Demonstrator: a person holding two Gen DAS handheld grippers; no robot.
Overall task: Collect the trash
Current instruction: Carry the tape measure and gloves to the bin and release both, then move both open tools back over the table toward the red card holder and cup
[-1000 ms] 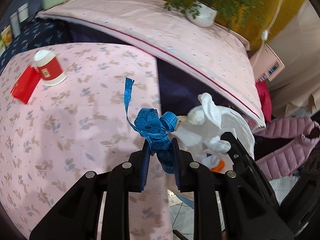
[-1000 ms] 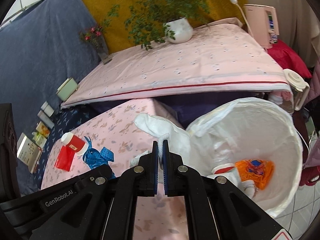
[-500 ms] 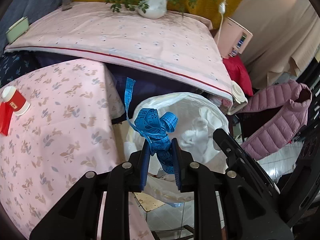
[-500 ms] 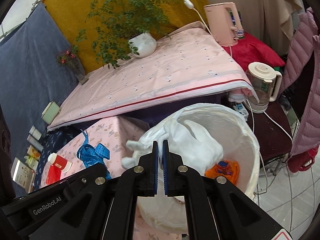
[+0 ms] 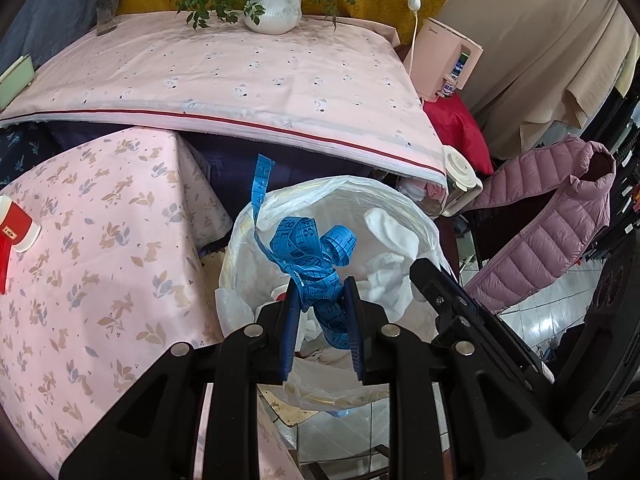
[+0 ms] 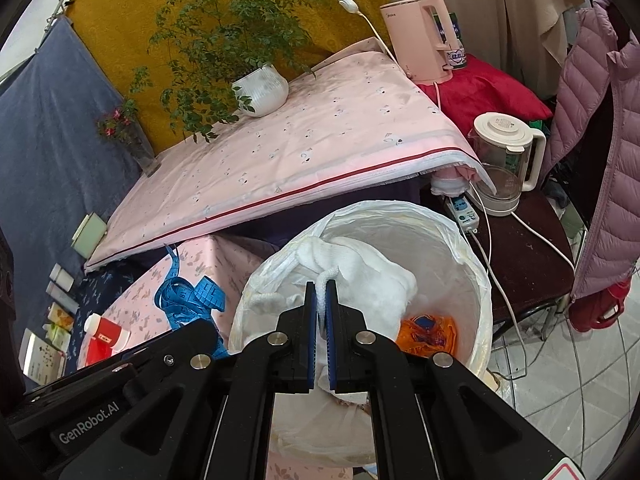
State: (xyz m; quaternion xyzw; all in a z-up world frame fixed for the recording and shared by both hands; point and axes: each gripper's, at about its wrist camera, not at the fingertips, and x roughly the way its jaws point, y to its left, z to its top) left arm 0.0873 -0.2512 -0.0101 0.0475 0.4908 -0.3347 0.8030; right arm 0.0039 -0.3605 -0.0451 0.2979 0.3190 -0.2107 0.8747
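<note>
My left gripper [image 5: 319, 292] is shut on a crumpled blue measuring tape [image 5: 310, 250] and holds it over the open mouth of the white bin with a plastic liner [image 5: 240, 236]. The tape also shows in the right wrist view [image 6: 188, 294]. My right gripper [image 6: 321, 292] is shut on a white cloth [image 6: 360, 270], held over the same bin [image 6: 472, 280]. An orange wrapper [image 6: 428, 330] lies at the bin's bottom. The right gripper's body shows in the left wrist view, with the white cloth [image 5: 390, 232] ahead of it.
A red and white cup [image 5: 18, 226] stands on the floral pink tablecloth [image 5: 100, 260] to the left. Behind are a higher pink-covered table [image 5: 240, 76], a potted plant [image 5: 274, 6], a pink kettle [image 6: 422, 36], a clear kettle [image 6: 504, 156] and a purple jacket [image 5: 560, 216].
Both grippers have moved right from the floral table to above the bin, carrying the tape and the cloth. The bin now lies directly under both.
</note>
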